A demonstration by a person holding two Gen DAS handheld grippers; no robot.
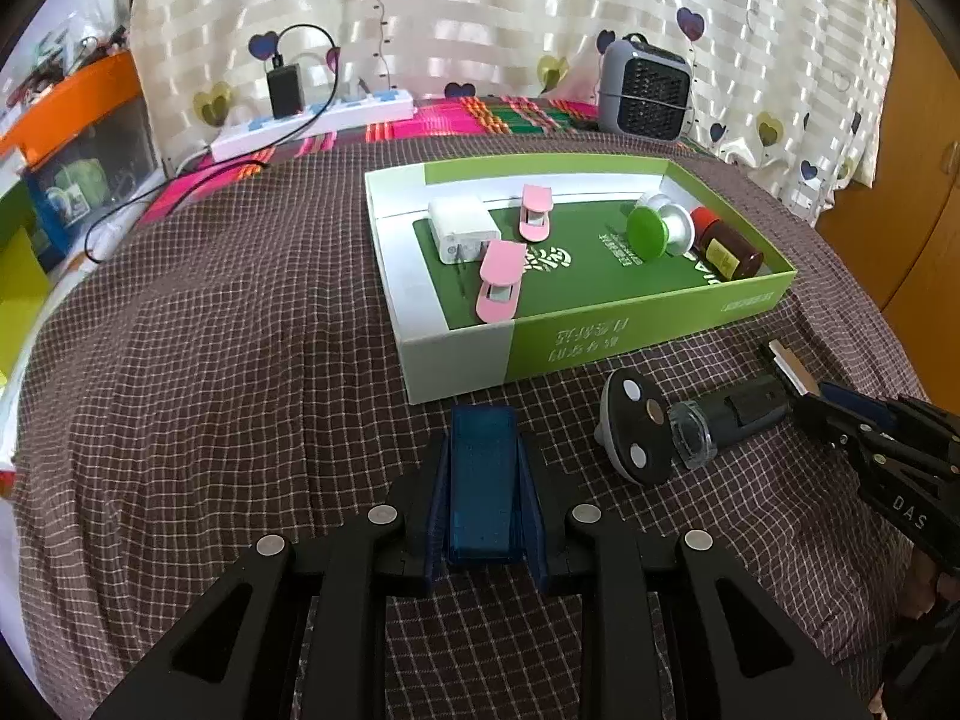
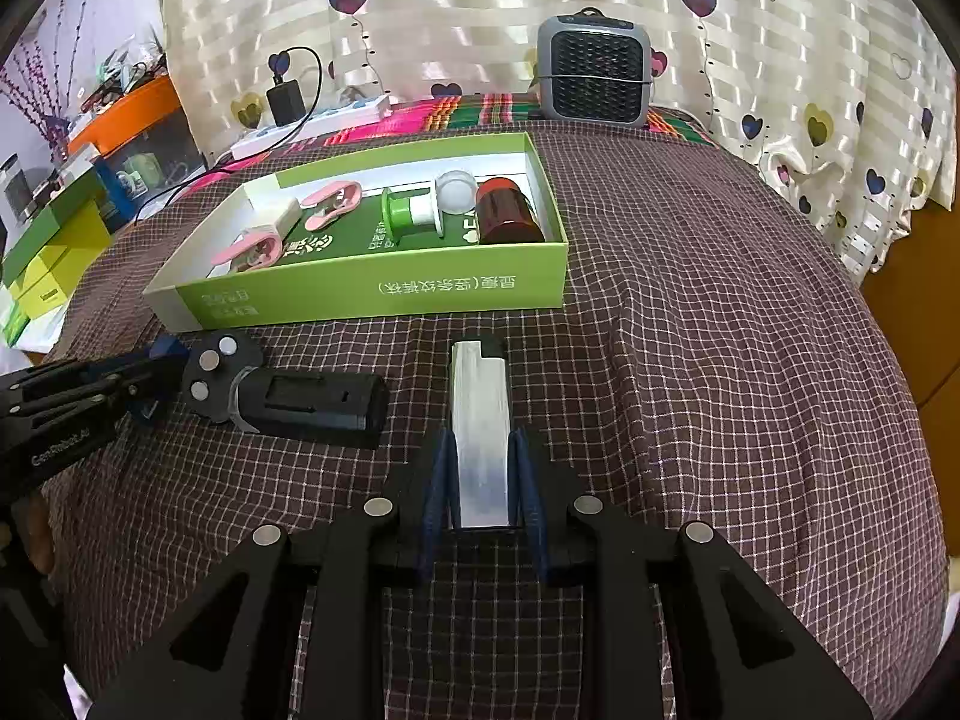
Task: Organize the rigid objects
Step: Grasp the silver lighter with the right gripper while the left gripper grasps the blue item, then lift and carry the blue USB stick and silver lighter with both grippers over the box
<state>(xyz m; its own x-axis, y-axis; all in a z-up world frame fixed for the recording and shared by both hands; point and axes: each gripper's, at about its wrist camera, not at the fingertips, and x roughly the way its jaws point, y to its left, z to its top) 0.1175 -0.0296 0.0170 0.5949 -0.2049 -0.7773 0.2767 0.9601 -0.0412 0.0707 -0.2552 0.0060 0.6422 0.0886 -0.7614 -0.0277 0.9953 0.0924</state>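
While the left gripper clamps a blue block, the right gripper grips a silver lighter — both jaws closed, near the green box.

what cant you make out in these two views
- Right wrist view: silver lighter, lower sides covered by the right gripper pads.
- Left wrist view: blue case, sides hidden by the left gripper pads.
- Brown bottle: label too small to read.

we read "das" on the right gripper, "genrobot.ai" on the left gripper, and upside-down chinese print on the green box.
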